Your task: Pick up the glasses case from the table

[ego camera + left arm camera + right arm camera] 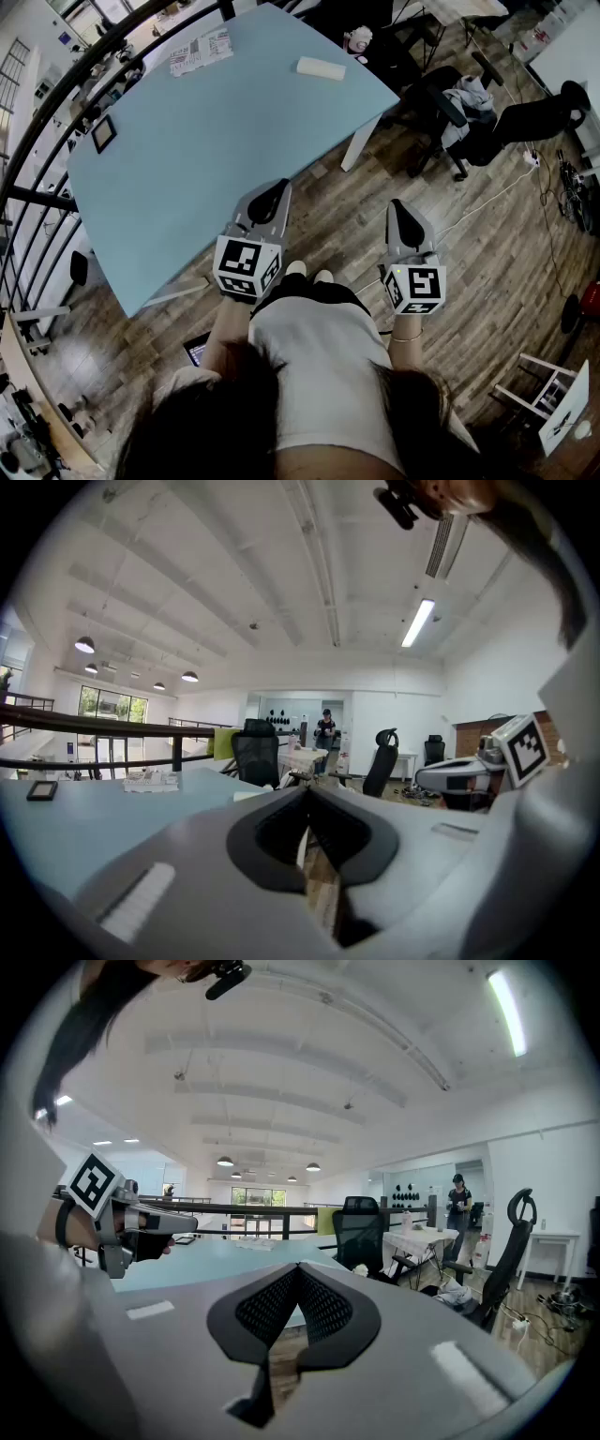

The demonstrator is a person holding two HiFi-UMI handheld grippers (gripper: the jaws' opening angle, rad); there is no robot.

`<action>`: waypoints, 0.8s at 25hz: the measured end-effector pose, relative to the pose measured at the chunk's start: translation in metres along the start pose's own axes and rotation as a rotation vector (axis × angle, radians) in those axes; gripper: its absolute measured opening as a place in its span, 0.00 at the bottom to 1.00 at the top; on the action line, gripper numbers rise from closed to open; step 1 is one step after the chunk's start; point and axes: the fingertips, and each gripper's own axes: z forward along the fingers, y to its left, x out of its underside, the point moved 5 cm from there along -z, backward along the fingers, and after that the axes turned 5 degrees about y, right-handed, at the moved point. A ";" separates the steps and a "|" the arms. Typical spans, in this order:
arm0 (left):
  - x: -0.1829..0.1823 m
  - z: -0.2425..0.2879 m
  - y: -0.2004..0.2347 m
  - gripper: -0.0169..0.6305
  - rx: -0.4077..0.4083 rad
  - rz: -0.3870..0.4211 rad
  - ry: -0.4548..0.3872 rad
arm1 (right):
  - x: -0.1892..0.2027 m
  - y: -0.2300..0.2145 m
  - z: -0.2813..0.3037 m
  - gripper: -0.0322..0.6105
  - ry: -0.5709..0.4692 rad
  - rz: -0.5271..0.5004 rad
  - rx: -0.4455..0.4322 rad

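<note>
Approach stage: holding left gripper (277, 187) and right gripper (398, 205) clenched, empty, well apart from glasses case (322, 67); next likely needs reaching in, opening jaws.

Table (187, 159): pale blue. Case (321, 67): white. Floor (487, 253): brown wood grain. Left gripper (274, 190), right gripper (397, 206): grey, with black-and-white square patterns.

The case (321, 67) is lying near the table's (206, 159) far right edge, papers (200, 52) are sitting left of it, a frame (103, 133) is resting by the left edge, and chairs (436, 98) are standing right of the table.
</note>
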 end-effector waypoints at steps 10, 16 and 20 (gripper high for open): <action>-0.001 0.011 -0.009 0.12 -0.027 0.005 0.001 | 0.002 -0.019 0.003 0.05 -0.012 0.030 -0.018; 0.004 0.011 -0.022 0.12 -0.038 -0.003 0.000 | 0.011 -0.028 0.000 0.05 -0.012 0.039 -0.041; 0.005 0.013 -0.028 0.18 -0.043 -0.012 0.005 | 0.014 -0.037 -0.004 0.05 -0.014 0.061 -0.043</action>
